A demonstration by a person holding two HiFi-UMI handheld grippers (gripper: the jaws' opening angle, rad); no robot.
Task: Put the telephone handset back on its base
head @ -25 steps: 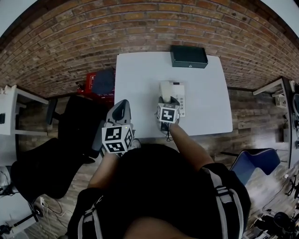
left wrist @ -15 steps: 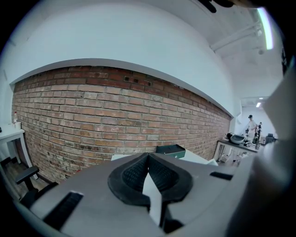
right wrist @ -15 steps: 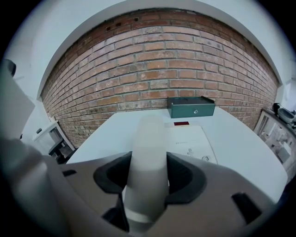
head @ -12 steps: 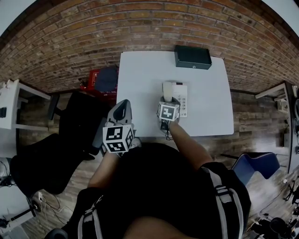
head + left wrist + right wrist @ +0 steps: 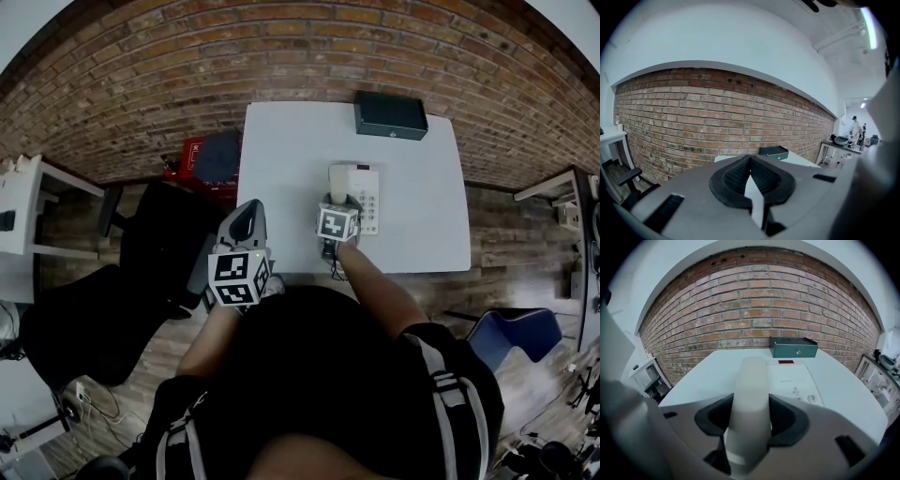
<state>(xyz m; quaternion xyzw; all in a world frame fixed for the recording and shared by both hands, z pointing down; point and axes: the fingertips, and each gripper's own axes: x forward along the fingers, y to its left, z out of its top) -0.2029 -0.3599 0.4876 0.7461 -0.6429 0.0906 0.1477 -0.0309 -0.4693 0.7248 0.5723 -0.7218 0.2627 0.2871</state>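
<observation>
A cream telephone handset (image 5: 749, 399) lies lengthwise between the jaws of my right gripper (image 5: 750, 420), and the pads press on both its sides. In the head view the handset (image 5: 337, 180) points away from me over the left part of the white telephone base (image 5: 367, 202), with my right gripper (image 5: 336, 204) behind it. Whether it rests on the base I cannot tell. The base's keypad (image 5: 799, 383) shows to the handset's right. My left gripper (image 5: 246, 220) hangs beyond the table's left front corner, its pads (image 5: 761, 178) together and nothing between them.
The white table (image 5: 281, 159) stands against a brick wall. A dark green box (image 5: 390, 114) sits at its far edge, also seen as the box (image 5: 793, 347) behind the base. A red object (image 5: 192, 161) and a black chair (image 5: 155, 244) are left of the table.
The head view has drifted slightly, so the table sits a little further right in the picture. Both grippers and the handset keep their places relative to the table.
</observation>
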